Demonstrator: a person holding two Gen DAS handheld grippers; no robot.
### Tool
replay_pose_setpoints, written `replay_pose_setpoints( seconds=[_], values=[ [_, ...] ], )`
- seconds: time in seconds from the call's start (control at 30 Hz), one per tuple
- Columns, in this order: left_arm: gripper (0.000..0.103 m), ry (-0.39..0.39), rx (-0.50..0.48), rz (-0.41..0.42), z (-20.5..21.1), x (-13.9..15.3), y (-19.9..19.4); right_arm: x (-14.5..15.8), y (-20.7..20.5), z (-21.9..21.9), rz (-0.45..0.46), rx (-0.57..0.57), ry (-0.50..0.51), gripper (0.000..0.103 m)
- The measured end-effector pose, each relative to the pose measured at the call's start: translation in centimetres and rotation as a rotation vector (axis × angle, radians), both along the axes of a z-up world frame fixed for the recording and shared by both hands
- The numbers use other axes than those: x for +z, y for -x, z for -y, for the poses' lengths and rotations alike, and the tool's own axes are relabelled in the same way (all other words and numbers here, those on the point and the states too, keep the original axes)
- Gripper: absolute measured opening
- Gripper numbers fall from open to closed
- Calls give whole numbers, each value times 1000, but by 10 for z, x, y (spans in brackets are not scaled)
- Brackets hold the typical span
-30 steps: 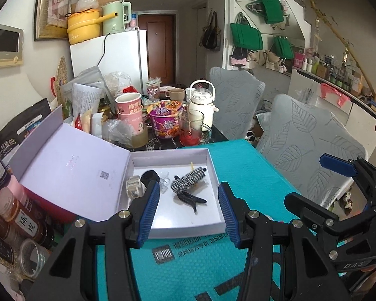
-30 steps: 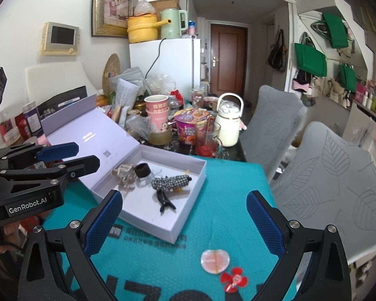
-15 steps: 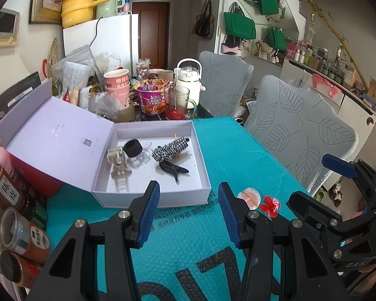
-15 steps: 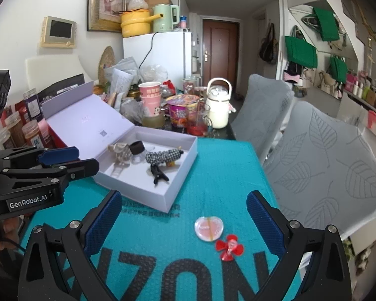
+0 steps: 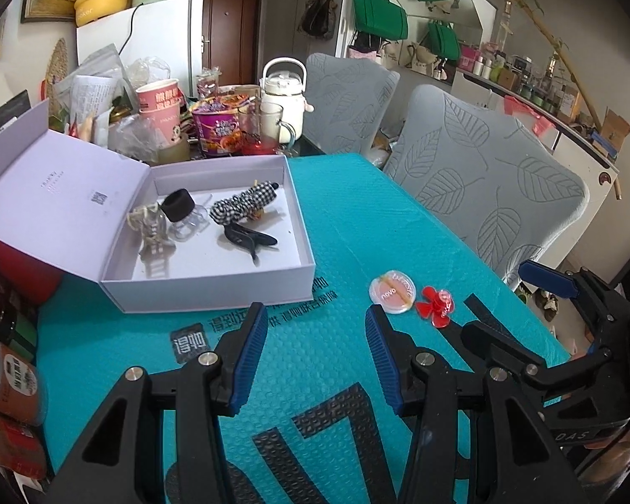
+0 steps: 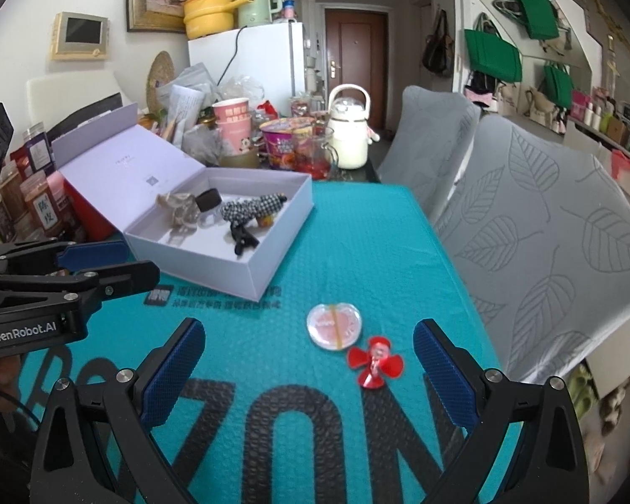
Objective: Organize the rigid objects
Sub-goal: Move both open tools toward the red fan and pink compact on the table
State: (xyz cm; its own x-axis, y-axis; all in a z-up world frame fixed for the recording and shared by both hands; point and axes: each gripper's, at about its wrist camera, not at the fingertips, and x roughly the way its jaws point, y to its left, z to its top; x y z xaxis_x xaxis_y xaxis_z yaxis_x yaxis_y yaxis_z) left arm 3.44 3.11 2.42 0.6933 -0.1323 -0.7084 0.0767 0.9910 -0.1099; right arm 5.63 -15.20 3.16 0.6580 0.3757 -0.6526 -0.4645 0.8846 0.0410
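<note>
The right gripper [image 6: 308,374], jaws wide open and empty, is nearer than the left to the round compact [image 6: 334,326] and red propeller [image 6: 375,362] just ahead.

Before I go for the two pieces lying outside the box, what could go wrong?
The round compact and red flower clip lie nearly touching, so the open right tongs might nudge one while closing on the other. The compact is flat and could slide on the teal mat. The white box is light and easily bumped.
</note>
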Motion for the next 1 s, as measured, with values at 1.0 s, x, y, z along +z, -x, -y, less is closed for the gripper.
replay_pose_setpoints(
  seconds=[1.0],
  values=[
    [48, 67, 5, -144, 32, -65, -61, -94, -76, 35, -233, -71, 18, 99]
  ],
)
